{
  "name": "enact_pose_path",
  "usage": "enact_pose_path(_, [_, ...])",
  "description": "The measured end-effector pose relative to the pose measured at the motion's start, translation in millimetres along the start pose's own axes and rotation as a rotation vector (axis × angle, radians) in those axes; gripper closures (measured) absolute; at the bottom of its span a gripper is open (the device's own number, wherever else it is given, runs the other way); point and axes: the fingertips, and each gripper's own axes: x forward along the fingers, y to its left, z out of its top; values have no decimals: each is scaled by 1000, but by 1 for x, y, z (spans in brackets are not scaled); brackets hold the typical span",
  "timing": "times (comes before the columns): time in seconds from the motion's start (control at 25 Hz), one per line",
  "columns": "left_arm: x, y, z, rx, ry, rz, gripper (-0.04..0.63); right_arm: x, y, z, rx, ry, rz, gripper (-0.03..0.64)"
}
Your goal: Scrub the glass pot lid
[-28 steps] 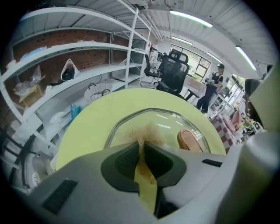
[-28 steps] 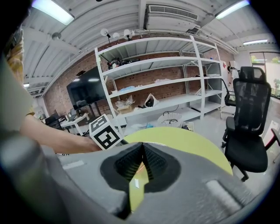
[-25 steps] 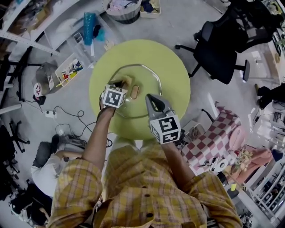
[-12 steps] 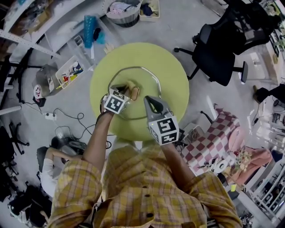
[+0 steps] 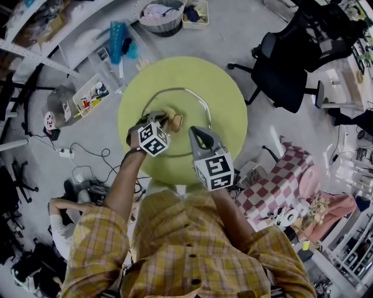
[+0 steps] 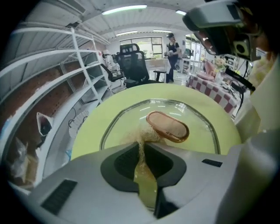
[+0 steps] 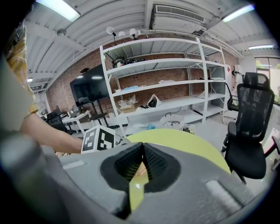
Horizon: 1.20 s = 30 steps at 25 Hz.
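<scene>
The glass pot lid (image 5: 187, 100) lies flat on the round yellow-green table (image 5: 224, 87), its copper-coloured handle (image 5: 176, 121) on top. My left gripper (image 5: 165, 117) is shut on a tan fibrous scrubber (image 5: 169, 113) that rests on the glass just left of the handle. In the left gripper view the scrubber (image 6: 142, 134) pokes out between the jaws of the left gripper (image 6: 141, 146), touching the lid (image 6: 199, 127) beside the handle (image 6: 168, 127). My right gripper (image 5: 196, 131) hovers shut over the lid's near right part; in its own view the right gripper (image 7: 142, 148) has nothing visible between its jaws.
A black office chair (image 5: 291, 64) stands right of the table, a checked cloth (image 5: 282, 180) near right. Bins (image 5: 90, 93), a basket (image 5: 163, 14) and cables lie on the floor at left and far side. Shelving (image 6: 65, 78) runs along the left.
My left gripper has slid slightly toward me and to the right, with the scrubber still on the lid by the handle. The right gripper has barely moved.
</scene>
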Motion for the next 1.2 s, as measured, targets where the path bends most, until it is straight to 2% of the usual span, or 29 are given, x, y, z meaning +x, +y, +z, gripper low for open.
enact_pose_path(0.12, [0, 5, -6, 73, 13, 28, 552, 3, 0, 0, -2, 4, 0, 618])
enact_pose_path(0.44, [0, 24, -16, 70, 11, 66, 552, 7, 2, 2, -11, 17, -3, 618])
enact_pose_path(0.84, [2, 49, -28, -12, 10, 82, 552, 14, 5, 5, -20, 23, -1, 618])
enact_pose_path(1.2, [2, 70, -43, -115, 18, 108, 552, 16, 3, 3, -18, 39, -17, 618])
